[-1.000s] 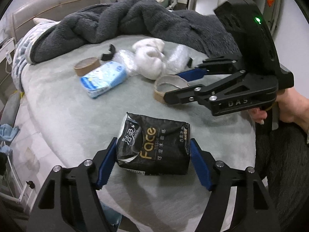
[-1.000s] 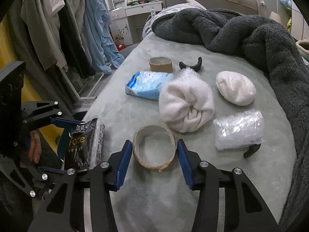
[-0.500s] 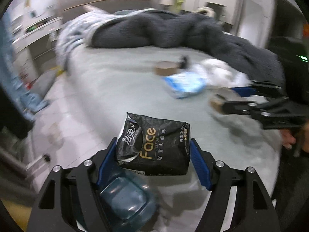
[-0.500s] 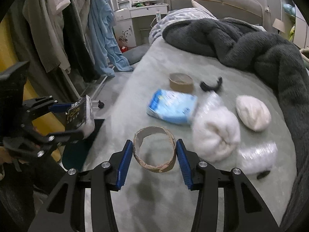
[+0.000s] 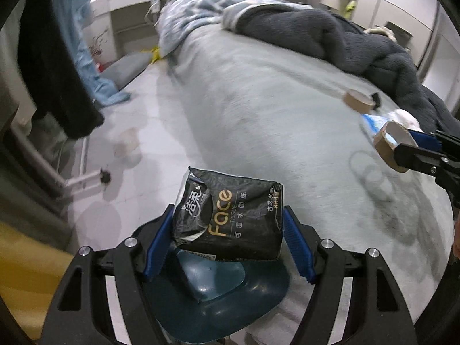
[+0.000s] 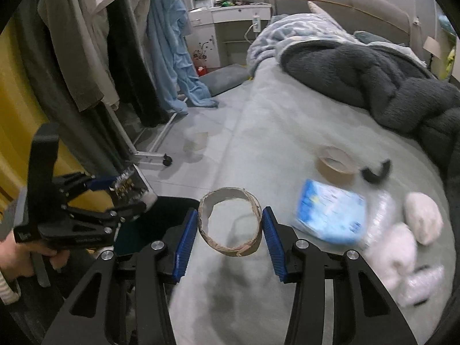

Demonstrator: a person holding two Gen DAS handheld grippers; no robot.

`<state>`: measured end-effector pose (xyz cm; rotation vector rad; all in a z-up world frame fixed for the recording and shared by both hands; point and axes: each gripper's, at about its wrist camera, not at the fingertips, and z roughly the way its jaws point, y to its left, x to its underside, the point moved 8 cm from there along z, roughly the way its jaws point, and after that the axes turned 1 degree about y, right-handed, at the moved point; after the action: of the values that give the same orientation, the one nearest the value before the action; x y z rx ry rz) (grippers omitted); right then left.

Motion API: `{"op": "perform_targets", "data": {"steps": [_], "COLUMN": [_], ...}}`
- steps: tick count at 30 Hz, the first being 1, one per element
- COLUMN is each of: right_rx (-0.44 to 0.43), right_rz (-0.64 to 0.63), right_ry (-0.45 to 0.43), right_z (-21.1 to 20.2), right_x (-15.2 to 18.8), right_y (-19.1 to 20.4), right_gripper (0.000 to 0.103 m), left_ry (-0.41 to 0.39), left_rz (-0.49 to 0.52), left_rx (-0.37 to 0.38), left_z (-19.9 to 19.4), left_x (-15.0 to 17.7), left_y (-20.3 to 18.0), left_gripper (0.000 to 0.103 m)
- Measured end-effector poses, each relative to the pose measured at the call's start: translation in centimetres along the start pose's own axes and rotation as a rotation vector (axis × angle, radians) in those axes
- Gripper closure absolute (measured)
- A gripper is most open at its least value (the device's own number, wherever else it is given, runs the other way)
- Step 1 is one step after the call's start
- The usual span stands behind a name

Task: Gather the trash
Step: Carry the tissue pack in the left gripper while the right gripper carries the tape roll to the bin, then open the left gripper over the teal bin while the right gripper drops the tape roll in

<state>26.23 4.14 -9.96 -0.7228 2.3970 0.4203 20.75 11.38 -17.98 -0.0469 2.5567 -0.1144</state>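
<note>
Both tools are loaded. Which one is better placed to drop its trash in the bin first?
Left, probably. The left tool holds the black tissue pack right above the dark teal bin. The right tool, gripping the cardboard ring, hangs over the bed.

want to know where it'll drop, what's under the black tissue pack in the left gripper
A dark teal bin sits directly below the black tissue pack held by the left gripper. The pack covers part of the bin.

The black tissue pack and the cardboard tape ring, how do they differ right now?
The black tissue pack is a soft, printed, crumpled block; the cardboard tape ring is a plain brown hollow hoop. The pack sits in the left gripper above a dark teal bin; the ring sits in the right gripper above the bed. Both are clamped and lifted.
</note>
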Motion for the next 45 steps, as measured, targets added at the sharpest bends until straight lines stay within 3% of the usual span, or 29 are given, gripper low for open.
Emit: {"op": "perform_targets", "data": {"steps": [8,18,24,32,45], "right_rx": [-0.037,-0.063,-0.071,-0.078,-0.072], "right_rz": [-0.068,-0.09,-0.075,-0.08,-0.125], "right_ry": [0.06,0.144,0.201,0.271,0.349], "right_z": [4.0,8.3,10.6,13.3,16.5], "right_x": [-1.3,-1.2,-0.2,1.5,3.9], "right_y": [4.1,6.7,7.4,8.4,10.6], "right_gripper": [0.056,0.056,0.056,0.056,0.056], "left_ry": [0.095,0.237,0.272,0.227,-0.035], "left_rz": [-0.081,-0.153,-0.19,-0.188,-0.187], "left_rx": [-0.04,-0.02,-0.013,-0.017,-0.093], "left_z": [1.8,3.9,3.8,2.0,-4.1], "left_x": [1.8,4.4,5.6,5.3,1.9], "left_y": [3.2,5.4,6.9,7.9,10.6], "left_gripper": [0.028,0.027,0.018,0.016,0.015]}}
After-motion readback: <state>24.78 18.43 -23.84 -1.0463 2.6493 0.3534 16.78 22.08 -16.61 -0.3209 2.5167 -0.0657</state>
